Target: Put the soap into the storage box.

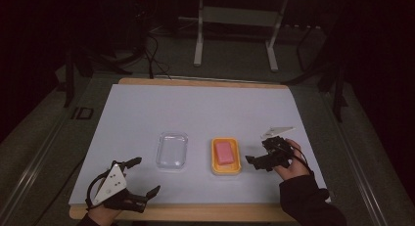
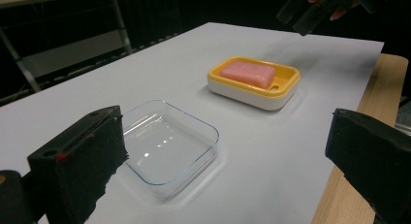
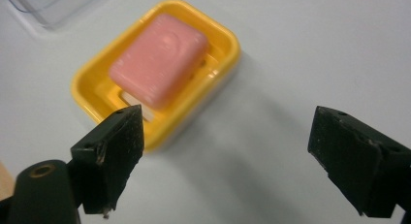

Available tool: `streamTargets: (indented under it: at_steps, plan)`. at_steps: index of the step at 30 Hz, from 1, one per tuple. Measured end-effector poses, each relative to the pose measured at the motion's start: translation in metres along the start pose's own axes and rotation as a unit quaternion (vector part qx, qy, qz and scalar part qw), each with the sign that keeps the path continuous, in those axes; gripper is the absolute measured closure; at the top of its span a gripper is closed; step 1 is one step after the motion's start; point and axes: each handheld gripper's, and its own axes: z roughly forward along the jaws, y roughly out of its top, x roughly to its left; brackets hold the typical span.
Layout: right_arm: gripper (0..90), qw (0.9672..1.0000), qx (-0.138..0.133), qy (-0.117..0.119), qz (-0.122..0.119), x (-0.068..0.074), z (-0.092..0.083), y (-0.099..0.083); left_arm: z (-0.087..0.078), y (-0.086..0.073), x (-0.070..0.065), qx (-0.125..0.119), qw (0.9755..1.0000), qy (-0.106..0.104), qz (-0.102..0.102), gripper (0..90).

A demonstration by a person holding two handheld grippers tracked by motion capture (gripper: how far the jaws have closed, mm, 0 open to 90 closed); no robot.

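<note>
My bench [image 1: 147, 113] under its white sheet leaves wide free room toward twelve o'clock; its near edge at six sits close by both hands. The clear lid [image 1: 172, 150] lies centre. At its three o'clock the yellow soap dish [image 1: 226, 168] cradles the pink soap [image 1: 224, 152]: I judge it stiff, light, slippery, best pinched across its long sides. My right claw [image 1: 255, 161], released, hovers at the dish's three o'clock; my left claw [image 1: 146, 178] rests released at seven.

Black tongs [image 1: 134, 179], grey three-cornered plate [image 1: 110, 183] with dots, black cable, dark sleeve [image 1: 306, 199].
</note>
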Motion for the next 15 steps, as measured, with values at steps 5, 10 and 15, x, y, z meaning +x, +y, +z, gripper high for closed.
streamTargets:
  at_steps: [5,10,15]
  plan:
    - [13.3,0.9997,-0.003,-0.005,0.022,-0.008,-0.002,-0.021,0.0,0.0,0.0,0.001,1.0,0.002,0.0,1.2]
    - [13.3,0.9995,-0.002,-0.014,0.029,-0.011,-0.004,-0.03,-0.001,0.0,0.0,0.0,1.0,0.002,0.0,1.2]
    - [13.3,0.9989,-0.017,-0.017,0.04,-0.011,-0.008,-0.04,-0.001,0.0,0.0,-0.002,1.0,0.001,-0.001,1.2]
